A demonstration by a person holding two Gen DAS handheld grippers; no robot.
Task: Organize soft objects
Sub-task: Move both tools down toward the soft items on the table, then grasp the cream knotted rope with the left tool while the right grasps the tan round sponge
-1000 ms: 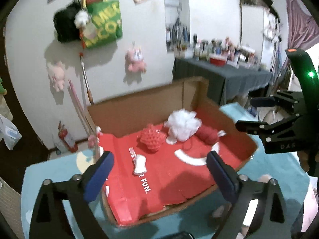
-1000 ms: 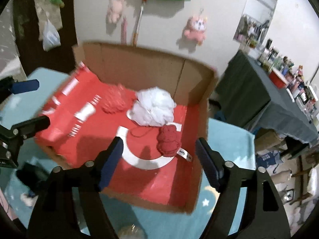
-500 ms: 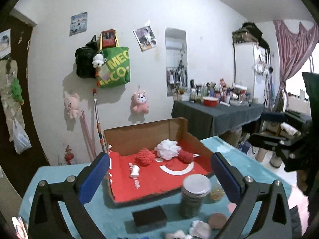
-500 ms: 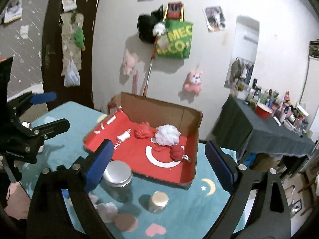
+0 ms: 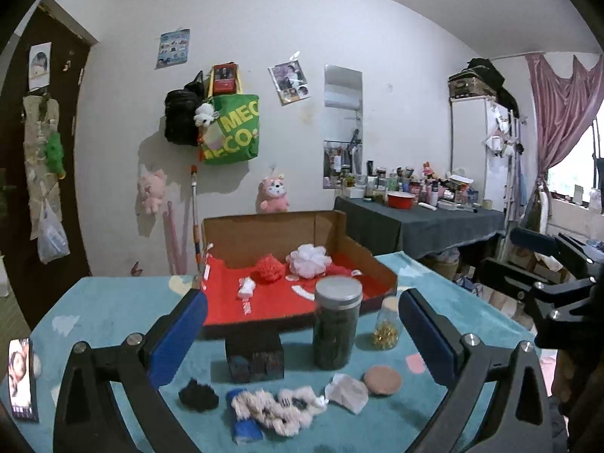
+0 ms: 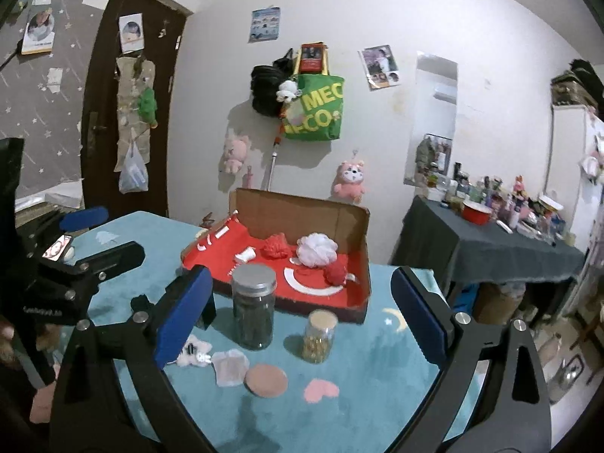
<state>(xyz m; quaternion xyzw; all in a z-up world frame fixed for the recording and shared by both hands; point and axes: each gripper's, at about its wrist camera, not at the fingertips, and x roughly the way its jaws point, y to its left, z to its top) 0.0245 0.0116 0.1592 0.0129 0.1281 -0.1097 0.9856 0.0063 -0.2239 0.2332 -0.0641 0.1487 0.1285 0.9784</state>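
Left wrist view: the soft things lie in two groups on the teal tablecloth (image 5: pixel 113 313). Inside the red-lined box (image 5: pixel 372 264) sit a red puff (image 5: pixel 268 268), a white puff (image 5: pixel 308 259) just right of it, and a small white item (image 5: pixel 247 287) nearer the front left. In the right wrist view a second red soft thing (image 6: pixel 336 272) shows just right of the white puff. Near the table's front edge, well apart from the box, lie a black pompom (image 5: pixel 198 396), a cream fuzzy piece (image 5: pixel 275 407) with a blue end, a white crumpled piece (image 5: pixel 346 396) and a tan round pad (image 5: pixel 382 379).

Between the two groups stand a black block (image 5: pixel 255 355), a tall dark jar (image 5: pixel 337 326) with a grey lid, and a small jar (image 5: pixel 387 324) of yellow bits, all upright, just in front of the box. A phone (image 5: pixel 22 377) lies at the table's left edge.

Left gripper (image 5: pixel 302 336) hovers over the near items, jaws wide apart, nothing between the pads. Right gripper (image 6: pixel 298 319) likewise has its jaws spread wide and empty, above the table in front of the jars; its side shows at the right edge of the left wrist view.

Behind, a green bag (image 5: pixel 232 132) and pink plush toys hang on the wall.
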